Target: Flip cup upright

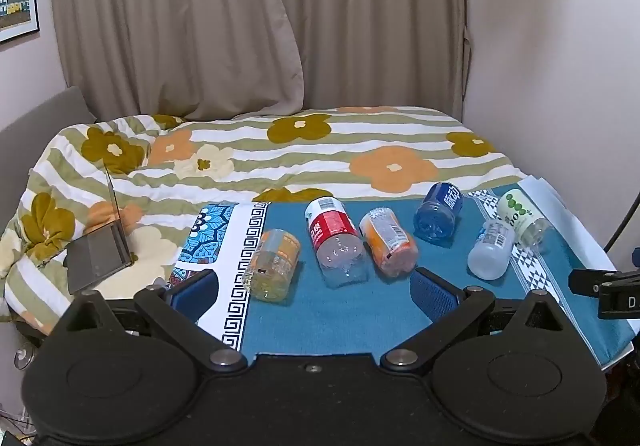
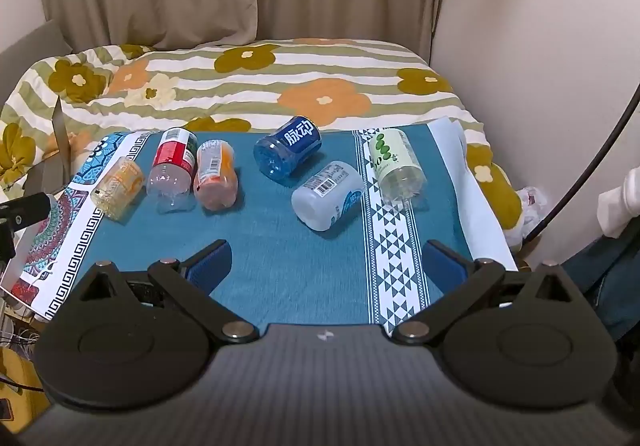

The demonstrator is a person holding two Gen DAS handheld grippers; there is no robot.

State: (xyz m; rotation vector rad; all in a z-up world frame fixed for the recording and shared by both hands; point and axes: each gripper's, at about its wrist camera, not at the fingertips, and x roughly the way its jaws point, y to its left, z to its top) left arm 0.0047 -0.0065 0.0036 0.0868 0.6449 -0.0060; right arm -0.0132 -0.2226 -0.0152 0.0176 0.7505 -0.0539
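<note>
Teal cloth (image 2: 280, 246) covers the table; six cut-bottle cups lie on their sides across mid-frame. I see, left to right in the right wrist view, yellow cup (image 2: 117, 188), red cup (image 2: 173, 170), orange cup (image 2: 215, 176), blue cup (image 2: 287, 152), white cup (image 2: 328, 196), green cup (image 2: 396, 166). My left gripper (image 1: 316, 290) and right gripper (image 2: 326, 264) both stand spread apart, holding nothing, low in frame.

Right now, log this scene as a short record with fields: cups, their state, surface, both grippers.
cups: six cut-bottle plastic cups, all lying on their sides
left group: yellow-label clear cup, red-label clear cup, orange cup
right group: blue cup, frosted white cup, green-dotted pale cup
surface: teal patterned cloth
left gripper: open, holding nothing
right gripper: open, holding nothing
upright so far: none
</note>
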